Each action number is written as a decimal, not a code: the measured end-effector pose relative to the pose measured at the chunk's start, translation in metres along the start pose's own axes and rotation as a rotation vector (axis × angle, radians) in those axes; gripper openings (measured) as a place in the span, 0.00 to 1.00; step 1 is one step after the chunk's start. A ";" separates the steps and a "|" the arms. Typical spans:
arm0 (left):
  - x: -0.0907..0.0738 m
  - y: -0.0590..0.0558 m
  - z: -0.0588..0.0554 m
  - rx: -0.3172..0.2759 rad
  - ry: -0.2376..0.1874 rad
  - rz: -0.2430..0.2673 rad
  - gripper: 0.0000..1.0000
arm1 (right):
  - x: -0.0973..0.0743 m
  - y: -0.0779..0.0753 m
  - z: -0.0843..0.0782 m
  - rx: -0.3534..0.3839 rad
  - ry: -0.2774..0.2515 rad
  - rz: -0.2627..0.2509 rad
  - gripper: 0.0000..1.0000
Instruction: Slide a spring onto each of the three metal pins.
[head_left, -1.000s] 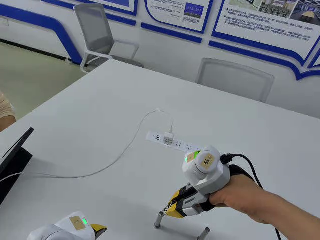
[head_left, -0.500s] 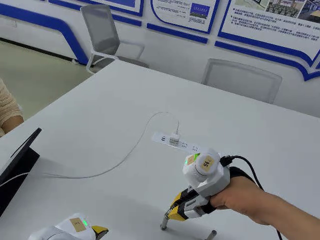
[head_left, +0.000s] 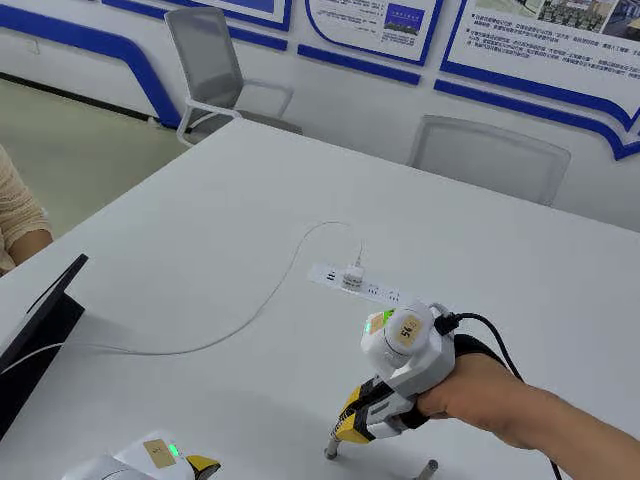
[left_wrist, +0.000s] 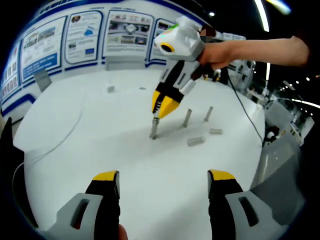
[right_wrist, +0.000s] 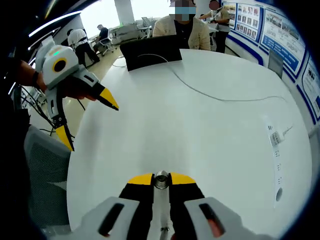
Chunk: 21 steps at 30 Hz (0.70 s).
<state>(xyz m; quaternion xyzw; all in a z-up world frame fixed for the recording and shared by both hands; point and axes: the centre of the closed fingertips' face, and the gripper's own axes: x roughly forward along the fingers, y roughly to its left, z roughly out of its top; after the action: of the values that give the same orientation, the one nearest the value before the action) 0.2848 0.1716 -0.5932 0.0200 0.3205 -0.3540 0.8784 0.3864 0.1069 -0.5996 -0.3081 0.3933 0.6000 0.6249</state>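
Nearest us, the left gripper (left_wrist: 163, 176) hovers over the white table (head_left: 200, 220), its fingers (left_wrist: 106, 182) spread wide and holding nothing. Past it, the right gripper (head_left: 349, 428), gripped in a hand (head_left: 478, 392), points steeply down at the table. Its fingers (right_wrist: 142, 181) are pinched almost together on a spring (left_wrist: 158, 107), which stands upright between the yellow tips. The spring's lower end meets the top of the first pin (left_wrist: 153, 130); we cannot tell whether it is over the pin's tip. Beside that pin, a second pin (left_wrist: 187, 118) and a third pin (left_wrist: 208, 113) stand upright and bare. Near them a second spring (left_wrist: 196, 141) and a third spring (left_wrist: 216, 131) lie flat on the table. Farther back lies a power strip (head_left: 360, 283) with a white plug in it. A cable (head_left: 250, 312) curves from it to the left, toward a dark screen (head_left: 35, 335) at the table's edge. At the far side stand a chair (head_left: 210, 50) and a second chair (head_left: 490, 155), before a wall of blue-trimmed boards.
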 end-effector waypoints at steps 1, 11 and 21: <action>0.000 0.000 0.000 0.002 0.001 -0.001 0.73 | 0.000 0.000 0.000 0.000 0.000 0.000 0.13; 0.000 -0.001 0.000 0.000 0.003 -0.003 0.73 | 0.003 0.000 0.001 -0.006 0.004 0.003 0.13; 0.000 -0.001 -0.003 0.000 0.009 -0.001 0.73 | 0.008 0.001 0.002 -0.037 0.018 0.003 0.13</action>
<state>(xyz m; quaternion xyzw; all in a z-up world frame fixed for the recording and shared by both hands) 0.2824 0.1721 -0.5954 0.0212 0.3243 -0.3546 0.8768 0.3850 0.1126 -0.6052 -0.3244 0.3880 0.6053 0.6147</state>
